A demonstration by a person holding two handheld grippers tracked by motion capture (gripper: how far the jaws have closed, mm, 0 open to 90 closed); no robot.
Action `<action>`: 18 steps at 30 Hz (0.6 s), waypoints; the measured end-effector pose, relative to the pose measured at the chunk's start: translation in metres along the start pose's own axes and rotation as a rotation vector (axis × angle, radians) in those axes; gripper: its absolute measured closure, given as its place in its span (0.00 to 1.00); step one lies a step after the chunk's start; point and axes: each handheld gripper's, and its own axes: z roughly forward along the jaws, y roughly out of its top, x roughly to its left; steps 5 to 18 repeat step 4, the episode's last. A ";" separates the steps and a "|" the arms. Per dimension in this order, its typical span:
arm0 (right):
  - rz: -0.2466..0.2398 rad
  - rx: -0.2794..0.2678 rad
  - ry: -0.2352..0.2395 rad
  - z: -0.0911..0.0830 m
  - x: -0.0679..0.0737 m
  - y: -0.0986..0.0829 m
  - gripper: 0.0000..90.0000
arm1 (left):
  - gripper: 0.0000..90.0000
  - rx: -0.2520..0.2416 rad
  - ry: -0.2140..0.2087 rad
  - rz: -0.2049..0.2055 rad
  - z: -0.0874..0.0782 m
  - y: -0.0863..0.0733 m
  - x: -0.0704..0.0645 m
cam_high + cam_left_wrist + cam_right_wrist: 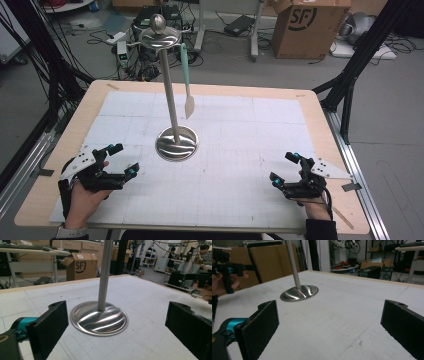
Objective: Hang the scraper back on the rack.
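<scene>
A steel utensil stand (176,143) rises from a round base on the white mat, with a hook ring and ball knob at its top (159,34). A spatula (187,80) with a teal handle and pale blade hangs from that ring. My left gripper (125,160) rests at the near left, open, aimed at the stand's base (99,318), nothing between its jaws. At the near right my right gripper (284,167) is open and empty too, with the stand's base (299,293) farther off. The left gripper (227,271) in a hand appears in the right gripper view.
A white gridded mat (240,150) covers most of the wooden table (320,107). Black frame struts (350,80) stand at the right edge and cables at the left. A cardboard box (310,27) and cluttered floor lie beyond the far edge.
</scene>
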 end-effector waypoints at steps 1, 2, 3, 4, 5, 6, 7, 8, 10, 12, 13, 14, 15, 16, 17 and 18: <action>-0.007 -0.003 -0.001 0.000 0.000 0.000 0.00 | 0.06 -0.003 -0.004 0.001 0.000 0.000 0.000; -0.007 -0.005 0.001 0.000 0.000 0.001 0.00 | 0.06 -0.007 -0.007 0.004 0.000 0.000 -0.001; -0.008 -0.008 0.006 0.000 0.000 0.001 0.00 | 0.06 -0.010 -0.008 0.009 0.000 0.000 -0.001; -0.010 -0.010 0.009 0.000 0.001 0.001 0.00 | 0.06 -0.012 -0.008 0.012 0.000 0.000 -0.001; -0.010 -0.010 0.009 0.000 0.001 0.001 0.00 | 0.06 -0.012 -0.008 0.012 0.000 0.000 -0.001; -0.010 -0.010 0.009 0.000 0.001 0.001 0.00 | 0.06 -0.012 -0.008 0.012 0.000 0.000 -0.001; -0.010 -0.010 0.009 0.000 0.001 0.001 0.00 | 0.06 -0.012 -0.008 0.012 0.000 0.000 -0.001; -0.010 -0.010 0.009 0.000 0.001 0.001 0.00 | 0.06 -0.012 -0.008 0.012 0.000 0.000 -0.001; -0.010 -0.010 0.009 0.000 0.001 0.001 0.00 | 0.06 -0.012 -0.008 0.012 0.000 0.000 -0.001; -0.010 -0.010 0.009 0.000 0.001 0.001 0.00 | 0.06 -0.012 -0.008 0.012 0.000 0.000 -0.001; -0.010 -0.010 0.009 0.000 0.001 0.001 0.00 | 0.06 -0.012 -0.008 0.012 0.000 0.000 -0.001; -0.010 -0.010 0.009 0.000 0.001 0.001 0.00 | 0.06 -0.012 -0.008 0.012 0.000 0.000 -0.001; -0.010 -0.010 0.009 0.000 0.001 0.001 0.00 | 0.06 -0.012 -0.008 0.012 0.000 0.000 -0.001; -0.010 -0.010 0.009 0.000 0.001 0.001 0.00 | 0.06 -0.012 -0.008 0.012 0.000 0.000 -0.001; -0.010 -0.010 0.009 0.000 0.001 0.001 0.00 | 0.06 -0.012 -0.008 0.012 0.000 0.000 -0.001; -0.010 -0.010 0.009 0.000 0.001 0.001 0.00 | 0.06 -0.012 -0.008 0.012 0.000 0.000 -0.001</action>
